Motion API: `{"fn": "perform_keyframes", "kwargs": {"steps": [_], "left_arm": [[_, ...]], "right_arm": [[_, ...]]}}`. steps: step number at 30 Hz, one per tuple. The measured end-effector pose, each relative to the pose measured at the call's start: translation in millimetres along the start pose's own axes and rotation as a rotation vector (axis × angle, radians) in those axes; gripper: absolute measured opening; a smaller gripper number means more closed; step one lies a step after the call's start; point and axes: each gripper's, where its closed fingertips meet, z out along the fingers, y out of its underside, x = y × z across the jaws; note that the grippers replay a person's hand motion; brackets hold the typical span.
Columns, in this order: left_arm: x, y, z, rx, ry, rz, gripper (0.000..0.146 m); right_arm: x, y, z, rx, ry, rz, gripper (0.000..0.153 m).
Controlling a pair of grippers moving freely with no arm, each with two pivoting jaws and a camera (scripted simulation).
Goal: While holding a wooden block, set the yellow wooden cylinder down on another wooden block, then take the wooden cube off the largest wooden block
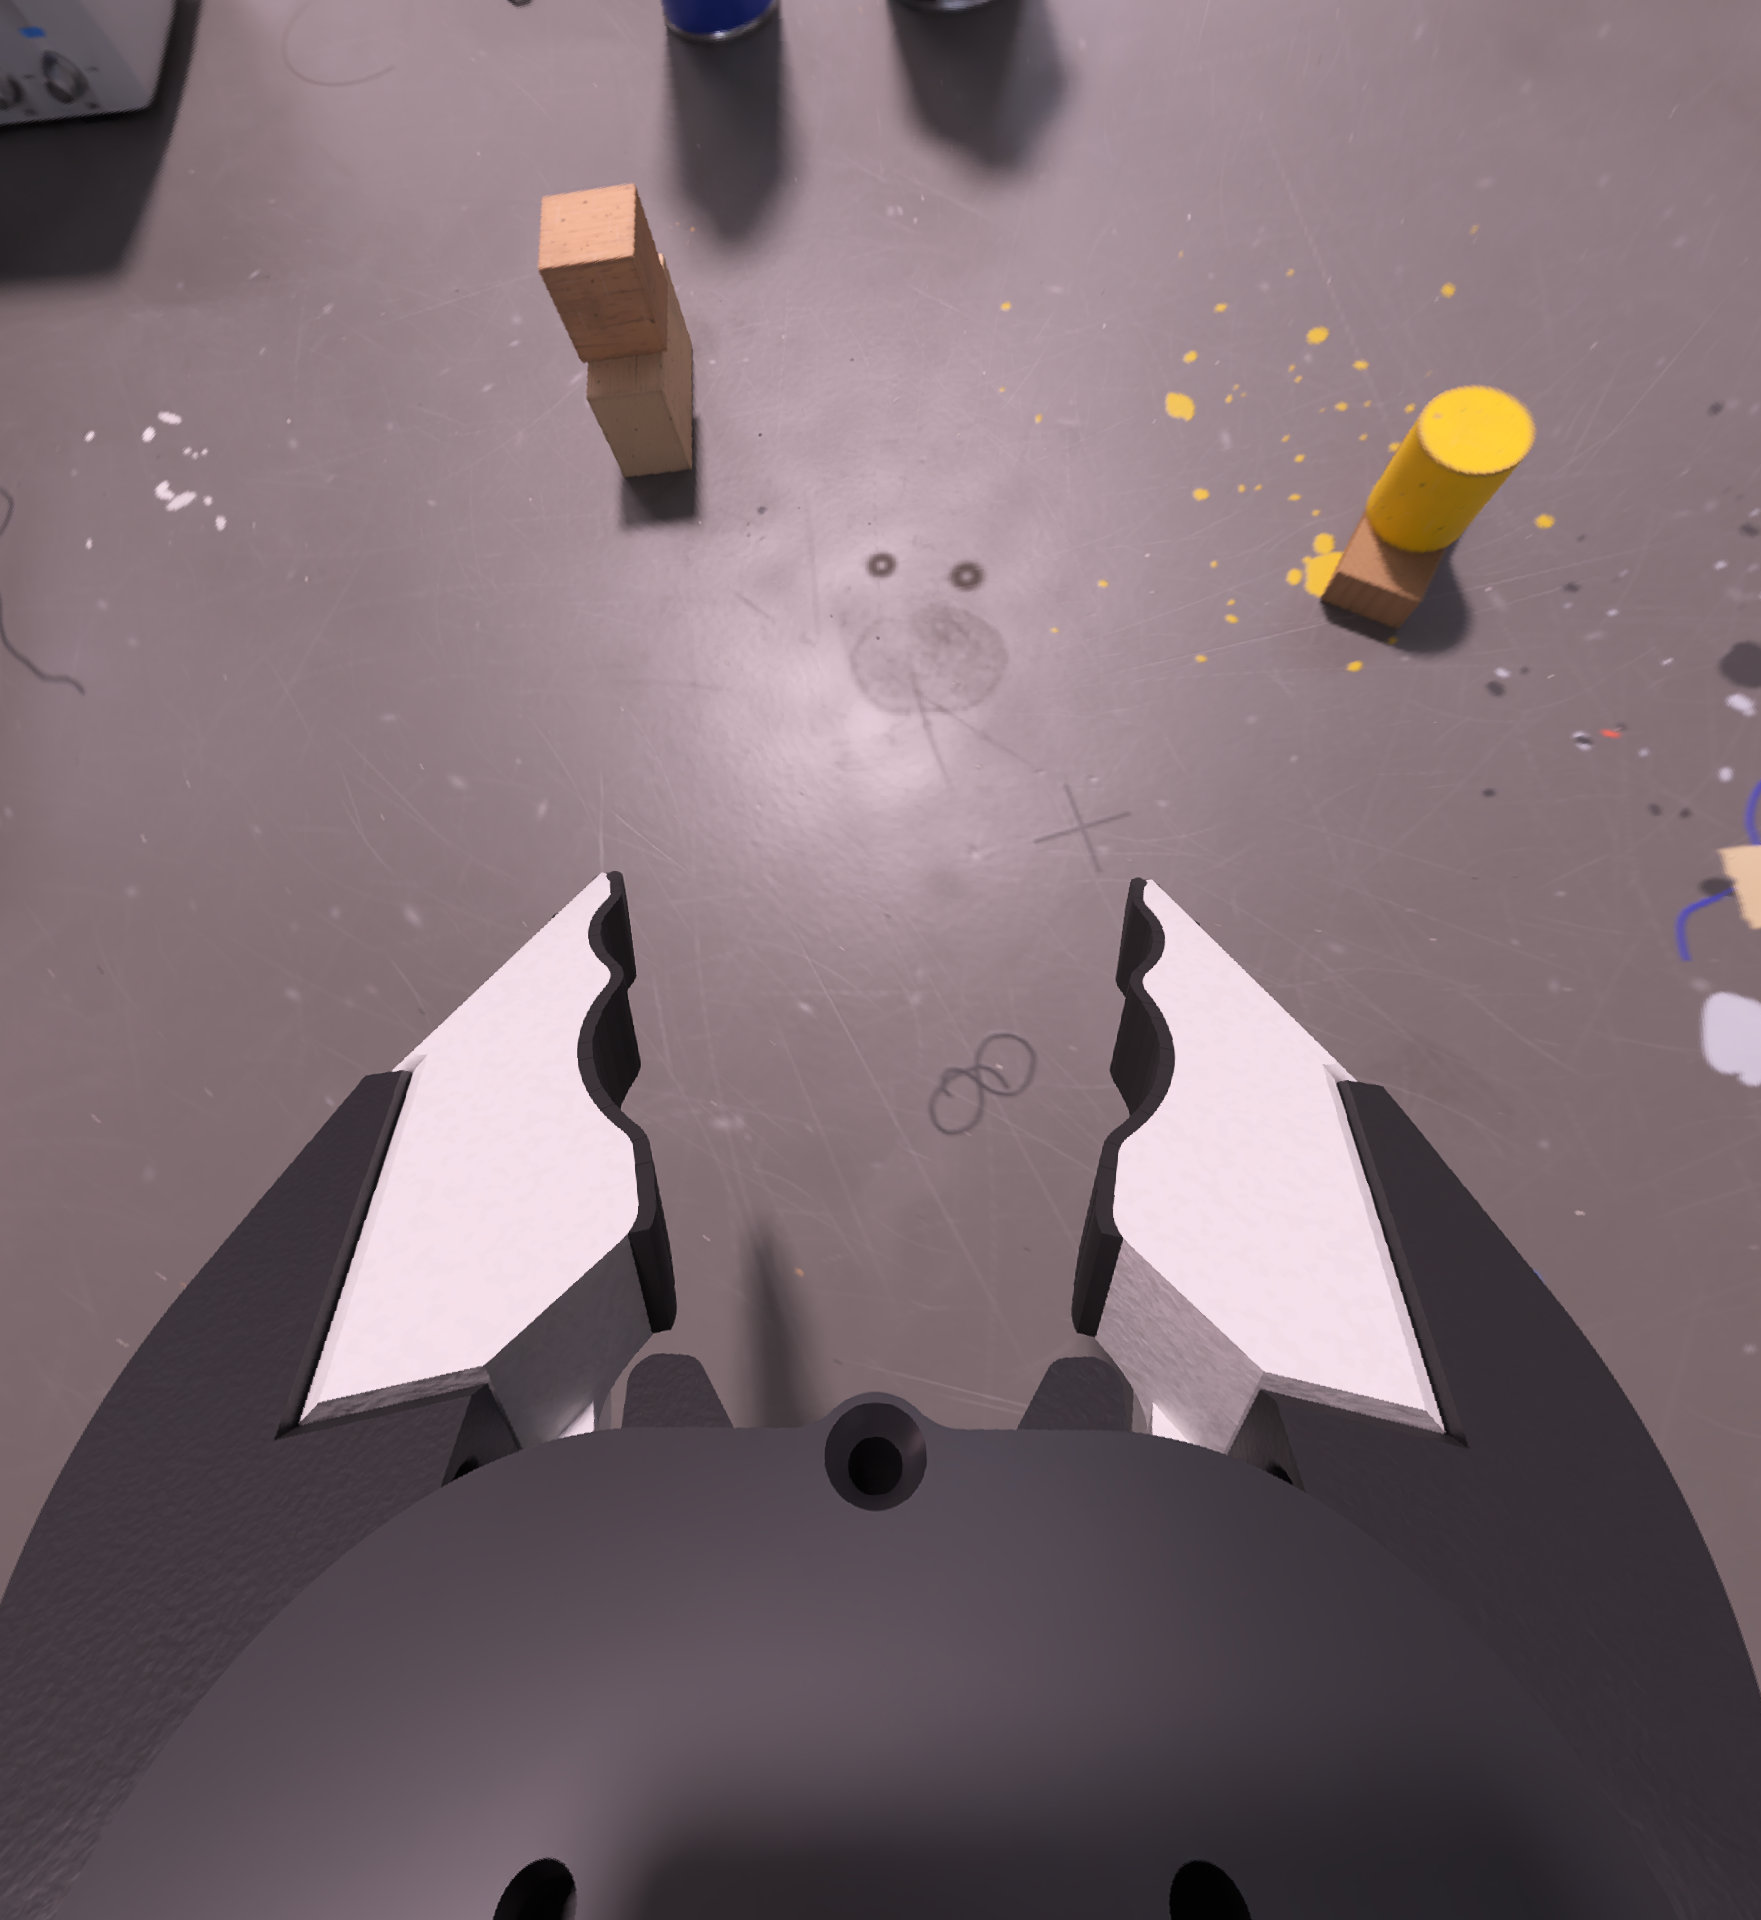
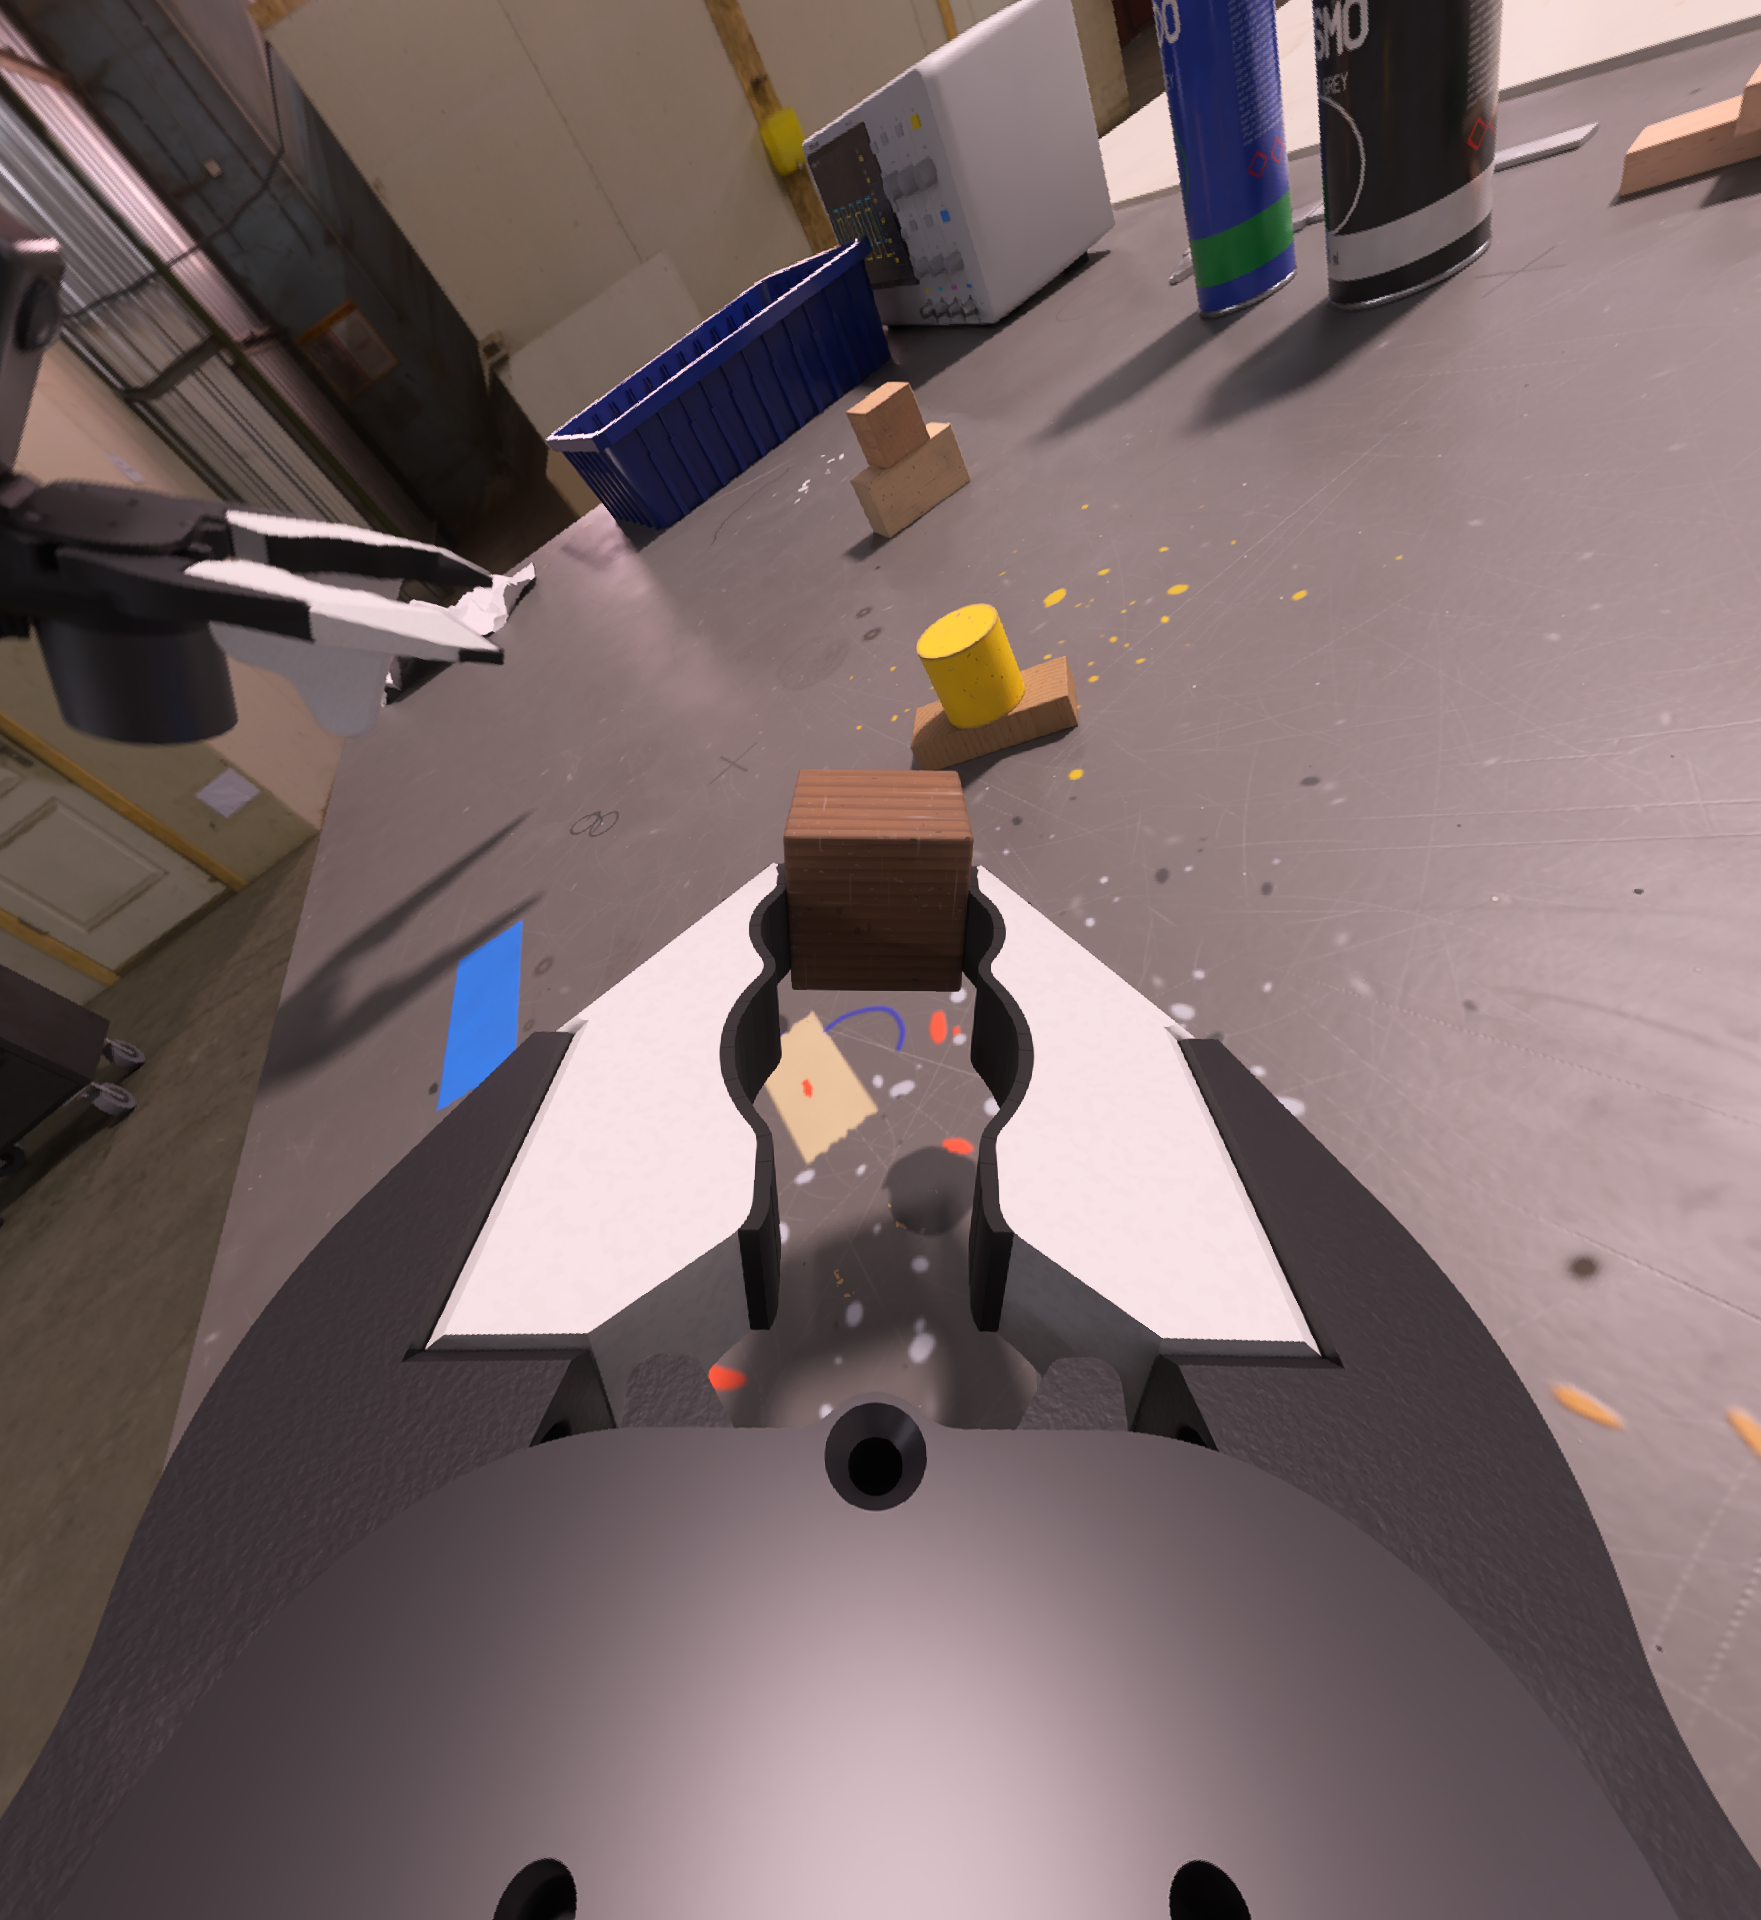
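Note:
The yellow wooden cylinder (image 1: 1449, 468) stands upright on a small flat wooden block (image 1: 1380, 582) at the right; both also show in the right wrist view, the cylinder (image 2: 969, 665) on its block (image 2: 1006, 717). A light wooden cube (image 1: 601, 270) sits on the largest wooden block (image 1: 647, 410), seen too in the right wrist view with the cube (image 2: 886, 424) on the block (image 2: 912, 483). My left gripper (image 1: 876, 883) is open and empty above the table, far from both stacks. My right gripper (image 2: 878, 883) is shut on a dark brown wooden block (image 2: 876, 878), held above the table.
A blue bin (image 2: 730, 384), a white instrument box (image 2: 959, 177), and two tall spray cans (image 2: 1234, 156) (image 2: 1406, 145) stand at the far side. Wooden offcuts (image 2: 1738, 114) lie far right. The left gripper (image 2: 486, 613) hovers at the table's left edge (image 2: 336, 790).

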Motion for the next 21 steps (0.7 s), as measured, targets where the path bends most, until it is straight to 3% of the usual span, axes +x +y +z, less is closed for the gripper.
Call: {"fn": "perform_keyframes", "kwargs": {"steps": [6, 9, 14, 21], "left_arm": [[-32.4, -34.2, 35.1, -0.149, 0.013, 0.095, 0.095], [-45.6, -52.9, 55.5, -0.169, 0.067, 0.115, 0.094], [-80.7, -78.1, 81.3, -0.205, 0.036, 0.131, 0.093], [-113.5, -82.9, 128.2, -0.392, -0.032, 0.045, 0.093]], "right_arm": [[0.3, 1.4, 0.8, -0.008, -0.001, 0.004, 0.032], [0.3, 1.3, 0.5, -0.006, -0.003, 0.006, 0.032], [0.8, 2.3, 1.2, -0.013, -0.005, 0.011, 0.032], [0.6, 3.5, 2.3, -0.021, -0.003, 0.008, 0.032]]}}
